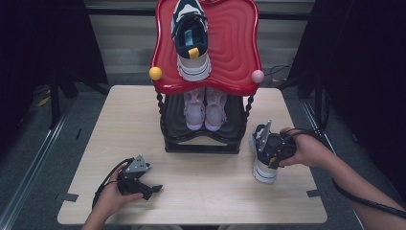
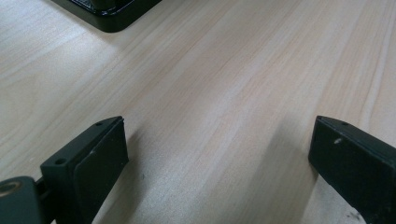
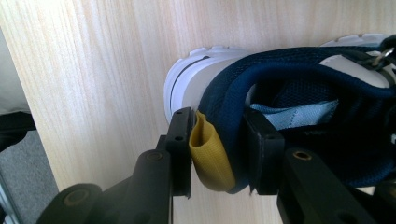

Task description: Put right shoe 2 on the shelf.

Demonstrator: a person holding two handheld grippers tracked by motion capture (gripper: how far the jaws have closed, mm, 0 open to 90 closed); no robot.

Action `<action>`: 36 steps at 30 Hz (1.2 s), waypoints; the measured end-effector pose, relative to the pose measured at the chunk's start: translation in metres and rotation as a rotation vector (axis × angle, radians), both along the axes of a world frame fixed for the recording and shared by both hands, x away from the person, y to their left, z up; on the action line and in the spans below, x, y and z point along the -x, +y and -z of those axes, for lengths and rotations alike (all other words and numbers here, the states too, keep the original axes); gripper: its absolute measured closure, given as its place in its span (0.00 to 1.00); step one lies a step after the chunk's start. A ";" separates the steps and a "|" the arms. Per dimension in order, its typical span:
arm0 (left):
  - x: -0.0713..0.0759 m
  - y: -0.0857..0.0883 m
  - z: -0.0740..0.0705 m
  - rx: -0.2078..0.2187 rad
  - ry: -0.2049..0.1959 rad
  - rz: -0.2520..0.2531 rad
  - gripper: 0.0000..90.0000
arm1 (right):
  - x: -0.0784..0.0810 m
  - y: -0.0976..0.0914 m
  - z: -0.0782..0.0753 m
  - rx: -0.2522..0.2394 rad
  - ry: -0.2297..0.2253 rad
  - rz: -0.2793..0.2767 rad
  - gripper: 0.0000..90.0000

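I am holding the right gripper (image 3: 218, 156) at the heel of a navy and white sneaker (image 1: 264, 158) that is standing on the table (image 1: 201, 191), just beside the front right corner of the red shoe rack (image 1: 239, 43). My jaws are standing narrow, one outside the heel and one inside the collar. Between them are the yellow pull tab (image 3: 208, 156) and the padded navy heel edge. They seem to be pressing on this part, so I am judging that I have hold of the sneaker by its heel.

The matching sneaker (image 1: 191, 36) is lying on the top red shelf of the rack, and a pair of pale pink shoes (image 1: 205, 109) is standing on the lower shelf, under it. I am supposing that my sneaker is going up beside its partner.

I am expecting this sneaker to be light, with a stiff thick sole and a soft upper. The collar is padded and is giving way under the pads, and the tab is thin and flexible, so the toe may be hanging down when I am lifting. Taking the heel counter together with the tab is the best place, because it is the firmest part of the upper.

My left gripper (image 1: 143, 187) is resting on the table, well apart from the rack at its front left, with jaws wide apart and nothing between them.
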State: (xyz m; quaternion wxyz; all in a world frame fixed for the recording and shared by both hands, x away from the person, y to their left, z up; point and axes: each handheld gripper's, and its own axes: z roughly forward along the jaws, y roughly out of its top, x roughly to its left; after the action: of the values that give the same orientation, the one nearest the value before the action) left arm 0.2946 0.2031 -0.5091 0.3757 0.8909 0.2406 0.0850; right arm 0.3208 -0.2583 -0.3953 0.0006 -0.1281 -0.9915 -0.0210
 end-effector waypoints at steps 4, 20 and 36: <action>0.000 0.000 0.000 -0.001 0.000 0.000 0.05 | -0.001 0.002 0.001 0.012 0.009 -0.008 0.74; 0.000 0.000 0.000 0.000 0.000 0.000 0.04 | -0.002 0.004 -0.006 0.028 0.024 -0.022 0.80; 0.000 0.000 0.000 -0.002 0.003 0.001 0.05 | 0.004 0.003 -0.044 0.034 0.016 0.002 0.80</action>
State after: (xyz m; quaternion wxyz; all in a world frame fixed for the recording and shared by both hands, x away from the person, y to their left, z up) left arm 0.2946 0.2033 -0.5089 0.3746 0.8915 0.2406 0.0839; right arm 0.3170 -0.2557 -0.3511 0.0065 -0.1294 -0.9916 -0.0030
